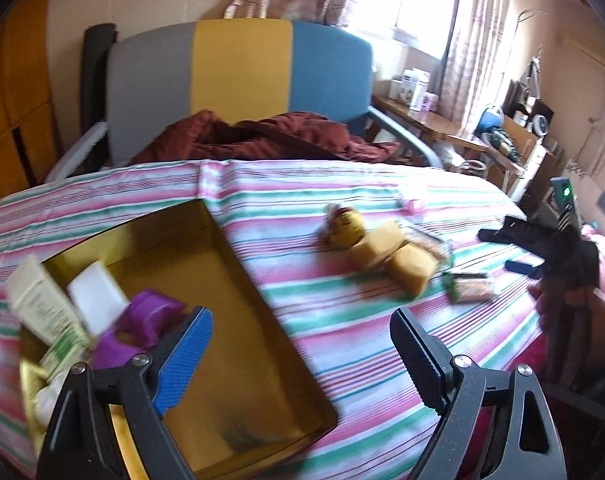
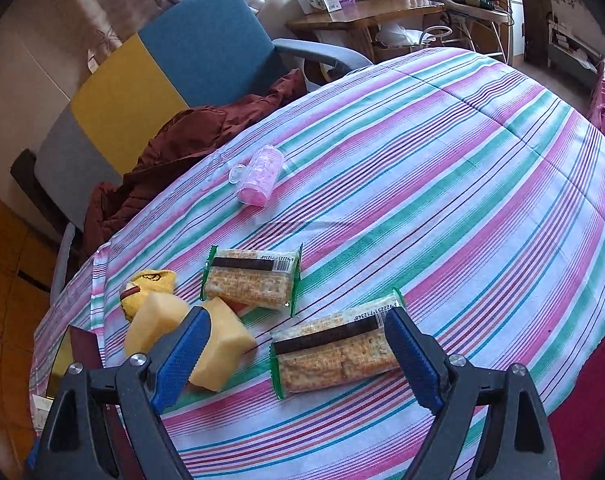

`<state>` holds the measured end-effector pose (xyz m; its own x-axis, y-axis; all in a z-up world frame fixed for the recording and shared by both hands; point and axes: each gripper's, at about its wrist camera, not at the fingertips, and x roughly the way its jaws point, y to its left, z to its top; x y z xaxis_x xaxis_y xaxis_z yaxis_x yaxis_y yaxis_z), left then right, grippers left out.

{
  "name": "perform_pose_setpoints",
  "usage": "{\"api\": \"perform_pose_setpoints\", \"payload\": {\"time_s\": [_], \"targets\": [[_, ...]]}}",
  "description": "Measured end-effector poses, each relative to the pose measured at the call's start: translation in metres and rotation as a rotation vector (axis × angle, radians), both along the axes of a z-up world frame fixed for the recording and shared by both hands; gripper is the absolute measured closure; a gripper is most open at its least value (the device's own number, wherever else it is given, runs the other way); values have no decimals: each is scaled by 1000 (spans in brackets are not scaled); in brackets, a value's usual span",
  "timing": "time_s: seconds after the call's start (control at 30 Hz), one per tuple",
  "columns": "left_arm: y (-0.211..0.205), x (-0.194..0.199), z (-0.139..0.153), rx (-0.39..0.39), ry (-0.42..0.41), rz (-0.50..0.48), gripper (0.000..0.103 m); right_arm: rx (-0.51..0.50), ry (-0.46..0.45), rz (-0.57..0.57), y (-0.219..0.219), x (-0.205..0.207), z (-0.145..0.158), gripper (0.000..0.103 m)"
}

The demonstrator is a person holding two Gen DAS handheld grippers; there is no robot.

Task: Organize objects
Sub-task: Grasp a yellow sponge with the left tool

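We hold the left claw (image 1: 302, 354) wide open, nothing between its fingers, tilted downward. One finger carries a blue pad (image 1: 186, 364), the other a dark ribbed pad (image 1: 416, 360). Our right claw (image 2: 298, 354) is also spread wide, angled steeply down, pads pressing on nothing. In the left wrist view the right claw (image 1: 520, 248) shows at far right, with our hand (image 1: 570, 308) gripping its handle.

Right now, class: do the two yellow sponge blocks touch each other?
Cannot tell. In the right wrist view the blue gripper finger hides where the two sponges would meet; the left wrist view is blurred.
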<state>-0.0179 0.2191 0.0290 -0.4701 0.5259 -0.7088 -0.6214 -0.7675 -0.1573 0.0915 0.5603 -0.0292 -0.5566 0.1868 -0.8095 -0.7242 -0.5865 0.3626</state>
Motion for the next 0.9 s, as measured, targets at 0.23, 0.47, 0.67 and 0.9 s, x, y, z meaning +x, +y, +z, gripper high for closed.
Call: {"api": "perform_pose_setpoints", "payload": {"time_s": [0.23,0.47,0.67,0.9], "targets": [[57,-29,-10,39,-174,-32,6,-5,16,16,-1,-1,2,13],[112,-59,-38,25,-310,-19,4,-28,33,22,3,-1,0,13],[146,-79,-58,30,-376,70,0,-31,26,42,3,-6,-2,13],[167,-101,-80,28,-430,151,0,-30,19,67,0,-10,-3,13]]}}
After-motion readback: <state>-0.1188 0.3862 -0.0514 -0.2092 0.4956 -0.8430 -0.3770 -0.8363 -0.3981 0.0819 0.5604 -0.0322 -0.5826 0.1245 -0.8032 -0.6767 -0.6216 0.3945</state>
